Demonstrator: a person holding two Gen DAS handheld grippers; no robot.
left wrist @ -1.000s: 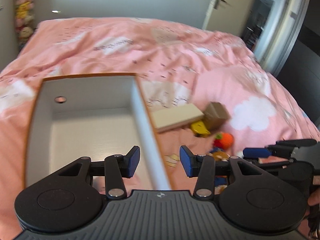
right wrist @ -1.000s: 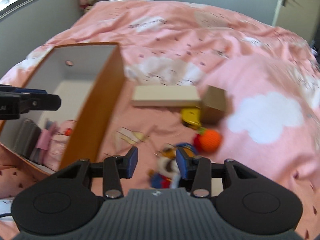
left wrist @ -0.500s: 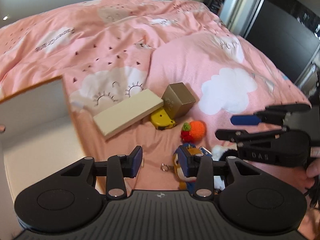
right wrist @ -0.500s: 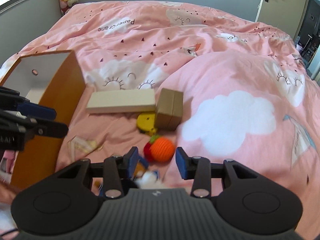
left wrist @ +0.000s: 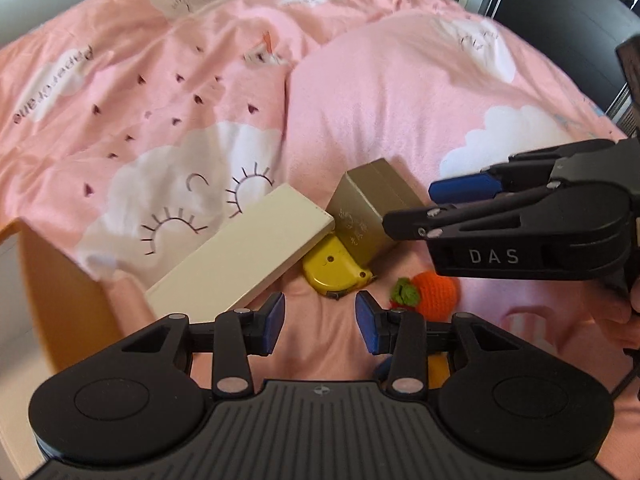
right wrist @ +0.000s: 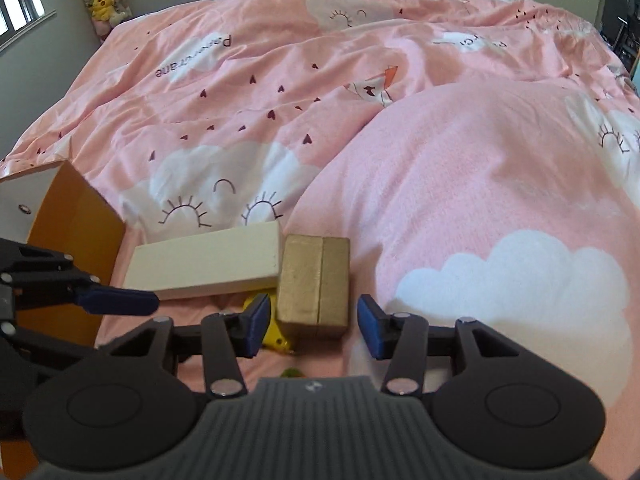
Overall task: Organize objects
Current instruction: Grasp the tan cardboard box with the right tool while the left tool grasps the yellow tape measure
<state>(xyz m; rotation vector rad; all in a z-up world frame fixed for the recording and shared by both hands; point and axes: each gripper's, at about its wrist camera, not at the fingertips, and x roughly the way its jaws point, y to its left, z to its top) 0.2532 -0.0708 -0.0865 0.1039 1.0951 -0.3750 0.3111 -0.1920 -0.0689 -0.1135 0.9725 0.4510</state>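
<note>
**A:** Where does the small gold cardboard box (right wrist: 314,286) sit?

**B:** On the pink cloud-print duvet (right wrist: 460,184), touching the end of the long cream rectangular box (right wrist: 206,262), with the yellow plastic tape measure (left wrist: 334,270) tucked against its base. The orange crocheted fruit with a green top (left wrist: 430,290) lies just beside them, and the orange-sided, white-lined storage box (right wrist: 68,216) stands to the left.

**B:** The right gripper (right wrist: 313,325) frames the gold box; its jaws are opening, the pads flank the box without pressing on it. The left gripper (left wrist: 320,324) hangs over bare duvet near the tape measure, fingers apart and empty.

**A:** How would the gold box handle?

**B:** Probably light, with stiff walls that could dent under a hard squeeze. A seam runs across its top, so a grip across the two plain side faces, low and centred, looks safest. The soft duvet may let it tip if it is nudged.
</note>
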